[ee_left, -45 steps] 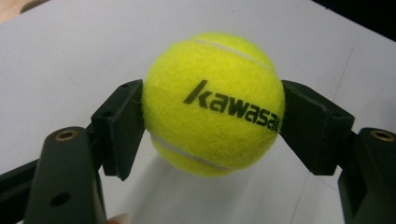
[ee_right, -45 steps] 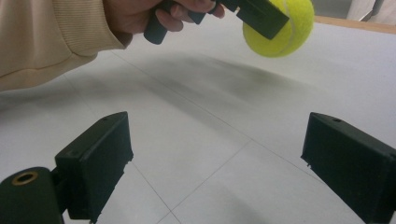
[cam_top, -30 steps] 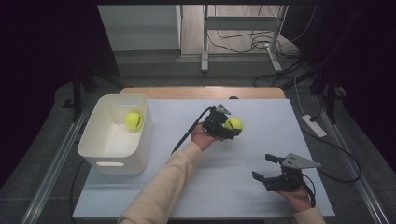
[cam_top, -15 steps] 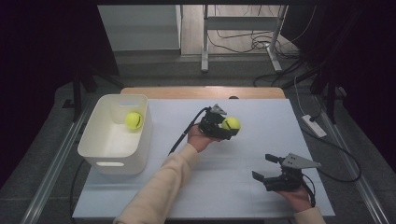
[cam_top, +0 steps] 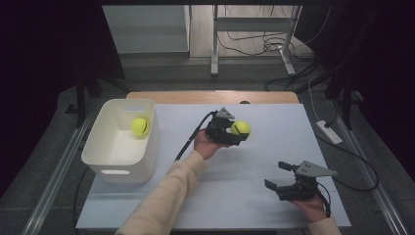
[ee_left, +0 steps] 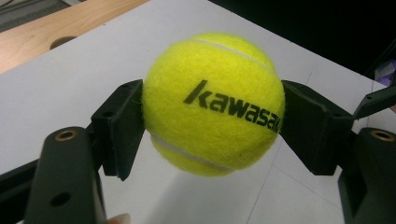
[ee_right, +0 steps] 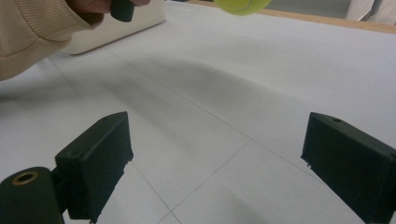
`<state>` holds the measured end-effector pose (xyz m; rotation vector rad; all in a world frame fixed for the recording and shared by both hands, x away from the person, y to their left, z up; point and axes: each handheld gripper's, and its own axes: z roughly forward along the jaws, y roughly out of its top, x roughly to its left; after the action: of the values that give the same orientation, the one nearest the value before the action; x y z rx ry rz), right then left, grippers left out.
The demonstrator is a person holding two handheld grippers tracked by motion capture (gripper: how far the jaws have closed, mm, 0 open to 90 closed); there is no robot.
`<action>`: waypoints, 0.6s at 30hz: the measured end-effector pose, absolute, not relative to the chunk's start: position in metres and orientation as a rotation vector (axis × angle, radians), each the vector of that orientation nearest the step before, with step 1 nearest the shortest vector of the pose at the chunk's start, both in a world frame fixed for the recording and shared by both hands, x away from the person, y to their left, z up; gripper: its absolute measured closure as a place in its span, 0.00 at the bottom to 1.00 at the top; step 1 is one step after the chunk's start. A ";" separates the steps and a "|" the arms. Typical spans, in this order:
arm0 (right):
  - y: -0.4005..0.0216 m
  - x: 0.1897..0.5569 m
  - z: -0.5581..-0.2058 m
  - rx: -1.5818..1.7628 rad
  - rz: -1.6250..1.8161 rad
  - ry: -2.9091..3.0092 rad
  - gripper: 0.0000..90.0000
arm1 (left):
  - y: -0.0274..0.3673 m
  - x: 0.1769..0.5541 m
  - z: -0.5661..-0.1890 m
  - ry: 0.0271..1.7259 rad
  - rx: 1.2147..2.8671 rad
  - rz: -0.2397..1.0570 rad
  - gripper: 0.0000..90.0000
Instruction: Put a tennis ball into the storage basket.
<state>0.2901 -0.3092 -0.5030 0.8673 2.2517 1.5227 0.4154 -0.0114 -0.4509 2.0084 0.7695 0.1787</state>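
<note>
**Carrying a tennis ball toward the tub**

White-covered bench (cam_top: 254, 196) in a dim room, wooden edge at the far side, cables on the floor beyond. Left tool (cam_top: 234, 131) clenched on a yellow tennis ball (cam_top: 241, 128), raised off the bench; in the left gripper view both pads pressed into the felt at the ball's (ee_left: 213, 103) widest line, printed lettering facing the camera. Right tool (cam_top: 280, 177) released, jaws wide apart with bare surface between them, resting low, well apart from the held ball and nearer the person.

Step in hand, as judged: transfer to the white tub (cam_top: 100, 164), well to the left tool's rear-left, already holding a second ball (cam_top: 140, 127). Best done with grip kept firm, ball lifted above the rim, released low inside. No obstacle along the path; only the trailing cable (cam_top: 188, 143) worth keeping clear of the rim.
</note>
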 end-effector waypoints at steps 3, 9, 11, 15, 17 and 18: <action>-0.309 0.290 -0.503 0.867 1.522 2.252 0.09 | -0.008 0.415 -0.448 0.767 2.001 0.186 0.30; -0.309 0.290 -0.503 0.866 1.520 2.252 0.09 | -0.002 0.412 -0.444 0.769 1.987 0.190 0.30; -0.309 0.290 -0.503 0.866 1.517 2.253 0.09 | 0.000 0.411 -0.443 0.768 1.984 0.194 0.30; -0.309 0.290 -0.503 0.863 1.516 2.254 0.09 | 0.004 0.409 -0.441 0.770 1.972 0.199 0.31; -0.309 0.290 -0.503 0.863 1.515 2.255 0.09 | 0.006 0.408 -0.440 0.771 1.969 0.206 0.30; -0.309 0.290 -0.503 0.862 1.514 2.256 0.09 | 0.008 0.408 -0.439 0.771 1.969 0.209 0.30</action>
<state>0.2900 -0.3086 -0.5031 0.8615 2.2559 1.5137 0.4078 0.0079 -0.4390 1.9686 0.7706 0.2086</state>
